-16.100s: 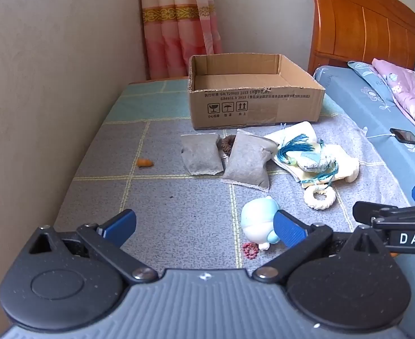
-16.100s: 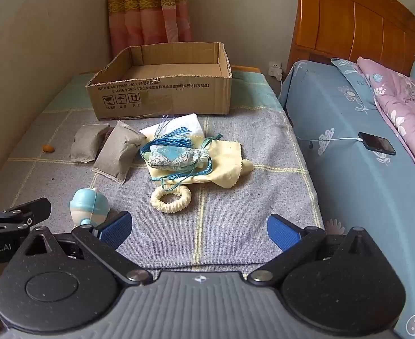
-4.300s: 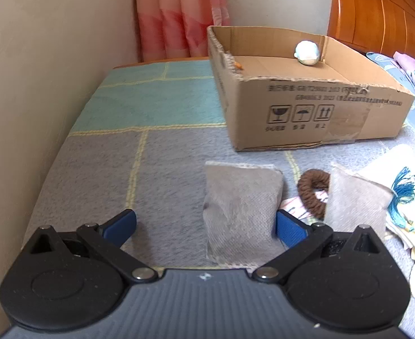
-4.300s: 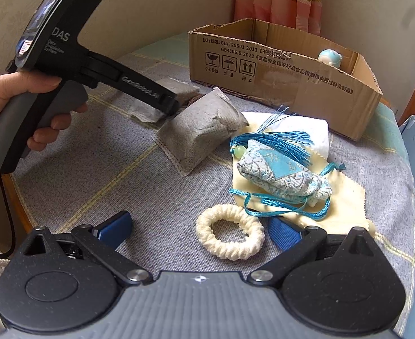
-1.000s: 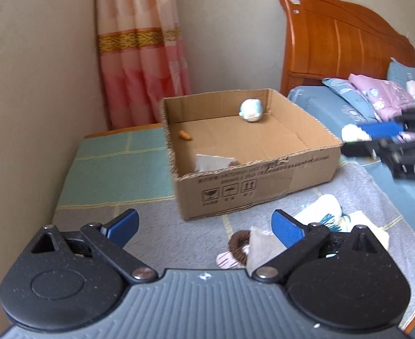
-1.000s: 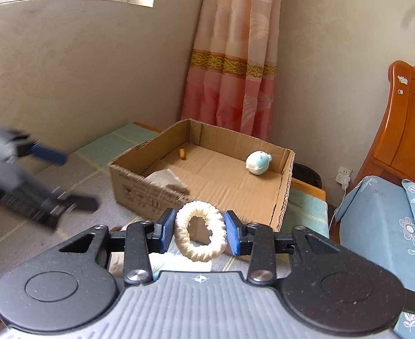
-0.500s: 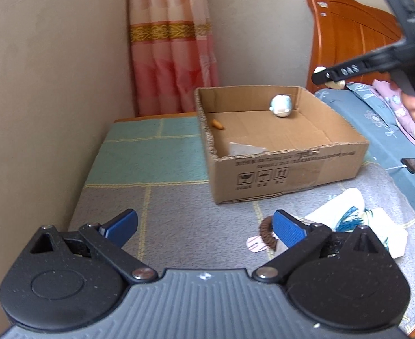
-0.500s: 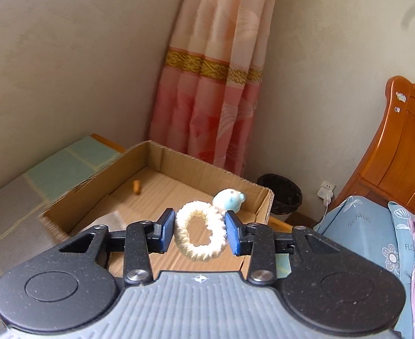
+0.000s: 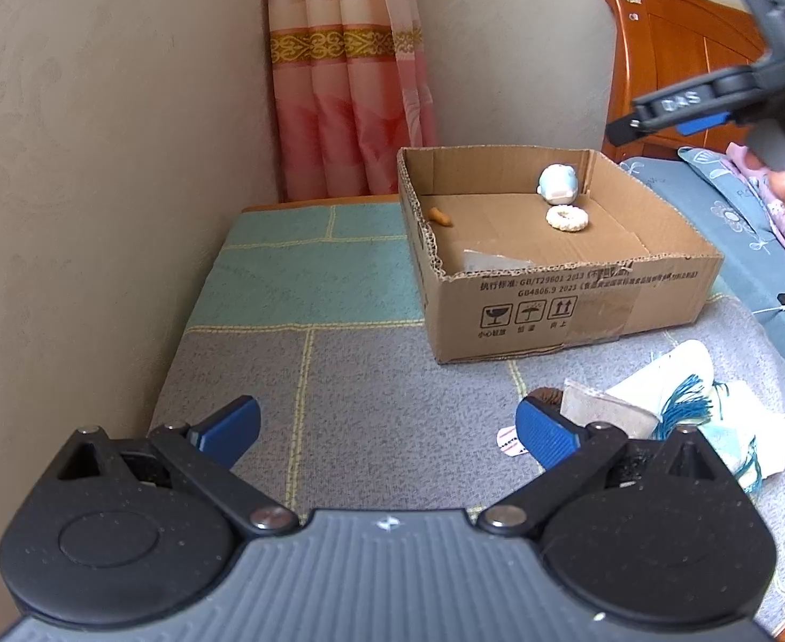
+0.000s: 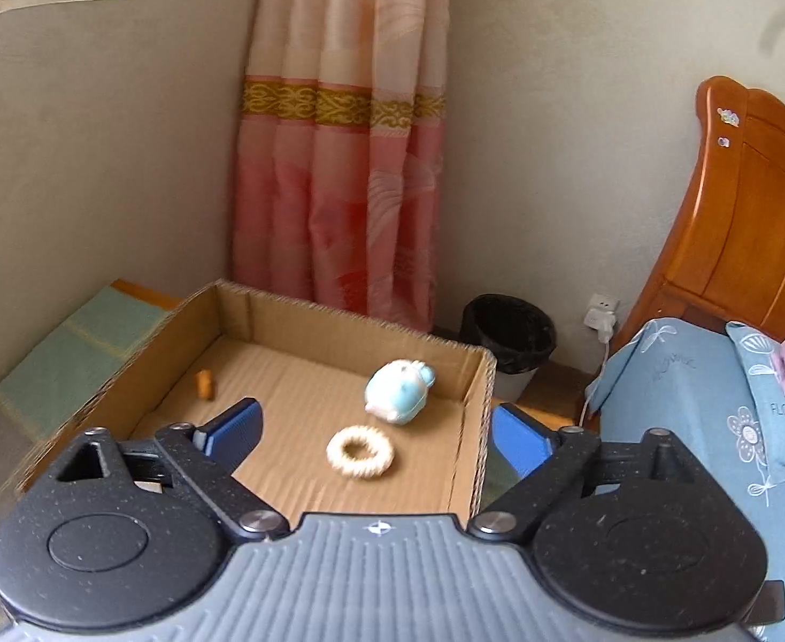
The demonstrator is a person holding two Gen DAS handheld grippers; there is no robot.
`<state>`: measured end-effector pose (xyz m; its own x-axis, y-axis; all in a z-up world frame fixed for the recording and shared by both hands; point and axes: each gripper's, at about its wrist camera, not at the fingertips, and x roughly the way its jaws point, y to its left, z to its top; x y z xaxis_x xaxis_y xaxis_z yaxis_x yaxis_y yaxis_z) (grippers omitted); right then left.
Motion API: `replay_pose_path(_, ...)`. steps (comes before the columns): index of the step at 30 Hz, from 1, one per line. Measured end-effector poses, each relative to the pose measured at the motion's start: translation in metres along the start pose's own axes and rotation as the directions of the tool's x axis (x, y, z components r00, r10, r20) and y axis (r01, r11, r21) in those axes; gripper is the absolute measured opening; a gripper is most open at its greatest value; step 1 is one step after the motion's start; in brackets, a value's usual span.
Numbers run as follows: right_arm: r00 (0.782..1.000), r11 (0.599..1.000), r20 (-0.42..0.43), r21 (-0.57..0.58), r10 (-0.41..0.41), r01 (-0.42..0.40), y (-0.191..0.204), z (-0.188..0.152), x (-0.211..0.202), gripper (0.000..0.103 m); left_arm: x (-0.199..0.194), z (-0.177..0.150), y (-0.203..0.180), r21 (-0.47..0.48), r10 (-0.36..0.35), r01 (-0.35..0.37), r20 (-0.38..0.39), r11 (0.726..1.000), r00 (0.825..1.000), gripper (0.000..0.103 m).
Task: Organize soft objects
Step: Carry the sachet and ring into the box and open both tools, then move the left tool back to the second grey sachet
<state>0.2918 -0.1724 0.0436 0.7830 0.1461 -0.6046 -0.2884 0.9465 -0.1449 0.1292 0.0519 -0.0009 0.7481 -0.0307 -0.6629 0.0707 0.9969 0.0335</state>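
My left fingers stand wide with nothing between them, low over the grey tabletop. Just right of them lie a grey pouch and a tasselled bundle. Farther on, my right fingers have just been opening and now stand wide and empty above the box. The ring lies flat on the box floor, just beside the blue toy, with a small orange piece well apart at the left.

Cream ring, pale-blue toy, brown cardboard box
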Motion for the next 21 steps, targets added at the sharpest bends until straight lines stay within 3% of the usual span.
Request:
replay_pose_path(15,0.999,0.999,-0.029,0.006,0.045,-0.045,0.019,-0.065,-0.049,0.103,-0.003,-0.008,-0.007,-0.002,-0.021,0.021,-0.015,1.0,1.0,0.102)
replay_pose_path(21,0.99,0.992,-0.075,0.044,0.118,-0.115,0.026,-0.107,-0.055,0.103,0.0,-0.012,-0.01,0.017,-0.028,0.029,-0.035,0.999,0.999,0.102)
